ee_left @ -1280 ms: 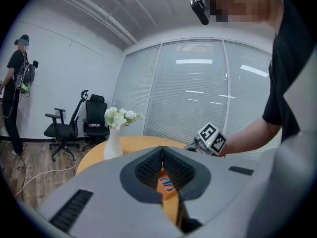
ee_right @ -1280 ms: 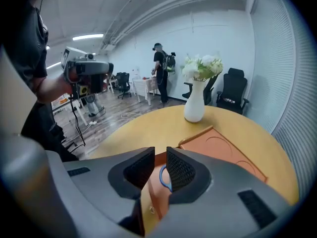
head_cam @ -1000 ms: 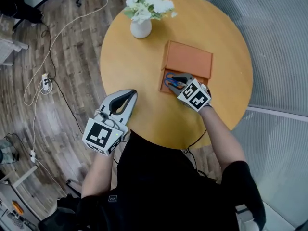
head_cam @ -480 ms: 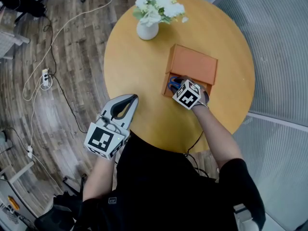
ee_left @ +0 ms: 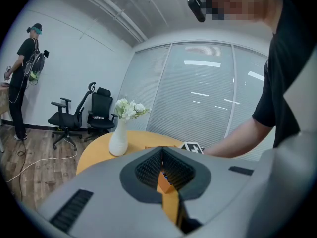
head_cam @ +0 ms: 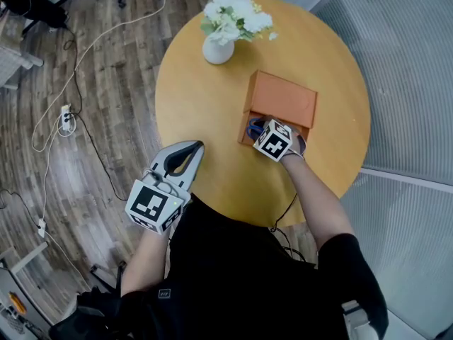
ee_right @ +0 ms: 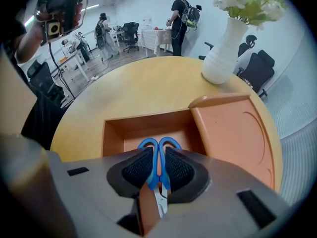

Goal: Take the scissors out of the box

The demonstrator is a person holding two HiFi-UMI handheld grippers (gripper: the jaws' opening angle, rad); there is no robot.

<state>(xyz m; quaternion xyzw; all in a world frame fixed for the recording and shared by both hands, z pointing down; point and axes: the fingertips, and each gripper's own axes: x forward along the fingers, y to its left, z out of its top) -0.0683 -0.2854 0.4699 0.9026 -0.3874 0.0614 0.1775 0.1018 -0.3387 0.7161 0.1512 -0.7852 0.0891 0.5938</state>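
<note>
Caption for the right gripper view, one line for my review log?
Right gripper shut on blue-handled scissors at the open orange box, lid beside it, white flower vase behind.

1. Scissors (ee_right: 157, 168): blue loop handles, steel blades (pointing toward the camera), over the box floor, handles pinched between the right tool's (ee_right: 158, 155) jaws.
2. Box (ee_right: 119, 133): orange, open, lid (ee_right: 237, 138) flat alongside, on the worktop (ee_right: 129, 93).

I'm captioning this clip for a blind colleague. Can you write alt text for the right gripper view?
The right gripper has its jaws shut on blue-handled scissors at an open orange box, whose lid lies to the right. Behind, a white vase of flowers stands on the round wooden table.
</note>
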